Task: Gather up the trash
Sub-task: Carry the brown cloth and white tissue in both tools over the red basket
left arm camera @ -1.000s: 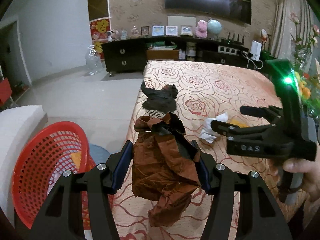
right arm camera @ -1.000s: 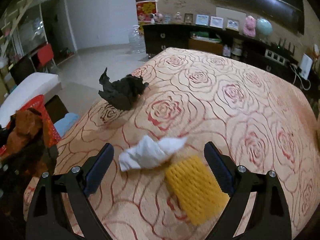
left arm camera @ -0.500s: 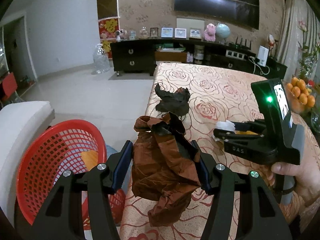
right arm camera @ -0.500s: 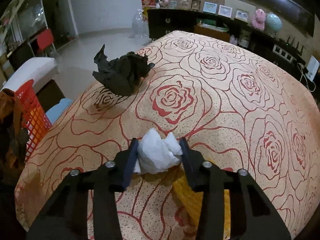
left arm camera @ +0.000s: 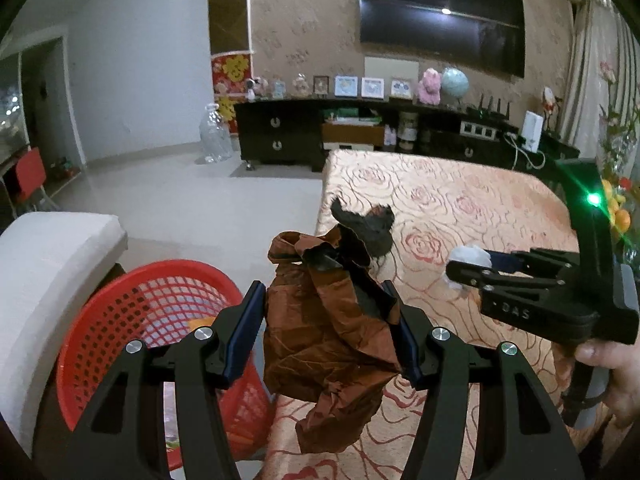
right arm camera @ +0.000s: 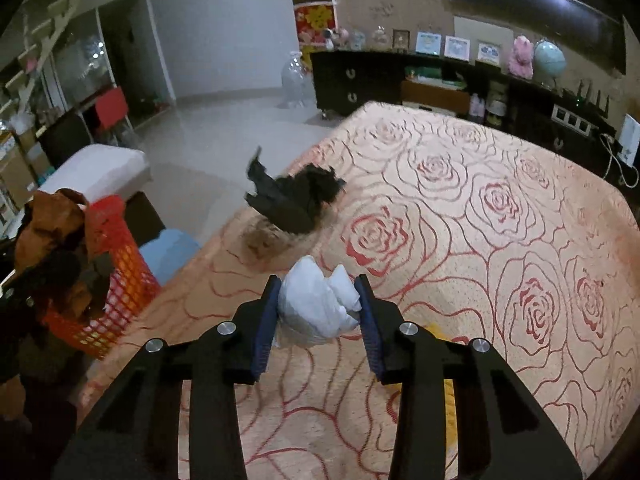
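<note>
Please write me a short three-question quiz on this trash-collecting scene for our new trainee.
1. True or false: the left gripper holds crumpled brown paper.
2. What does the right gripper hold? A) a yellow sponge B) a white tissue wad C) a black bag
3. Fill in: the crumpled black paper lies on the rose-patterned ____.

Key
1. True; its pads press the brown paper, beside the red basket.
2. B; the jaws are closing on the white tissue wad.
3. Tablecloth, near its edge.
</note>
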Tool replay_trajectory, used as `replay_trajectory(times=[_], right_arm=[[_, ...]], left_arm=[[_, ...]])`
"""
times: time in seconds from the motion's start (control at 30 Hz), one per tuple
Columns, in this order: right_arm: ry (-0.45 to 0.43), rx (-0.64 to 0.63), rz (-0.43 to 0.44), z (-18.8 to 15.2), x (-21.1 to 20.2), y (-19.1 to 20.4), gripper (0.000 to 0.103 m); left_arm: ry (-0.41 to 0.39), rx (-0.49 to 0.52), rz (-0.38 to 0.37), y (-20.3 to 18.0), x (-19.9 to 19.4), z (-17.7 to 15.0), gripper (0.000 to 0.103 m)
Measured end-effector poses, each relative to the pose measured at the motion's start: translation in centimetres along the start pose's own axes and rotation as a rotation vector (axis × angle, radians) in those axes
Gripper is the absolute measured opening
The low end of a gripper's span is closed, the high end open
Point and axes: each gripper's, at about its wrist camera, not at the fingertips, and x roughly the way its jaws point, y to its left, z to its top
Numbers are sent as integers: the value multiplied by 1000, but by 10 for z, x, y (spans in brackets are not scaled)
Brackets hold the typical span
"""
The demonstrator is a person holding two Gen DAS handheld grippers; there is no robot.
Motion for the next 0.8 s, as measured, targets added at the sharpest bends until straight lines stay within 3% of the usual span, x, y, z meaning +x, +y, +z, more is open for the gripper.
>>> replay_trajectory(times=[0.3,0.67,0.8], right_arm=[[-31,-19,34,8,-19,22,37],[-40,-30,92,16,-26,52,37],[-41,-53,117,23,-27,70,37]], left_arm=[[-45,-41,126,36,-24,9,56],[-41,-89,296,84,-43,2,56],[-33,-135,326,106,-50,0,56]])
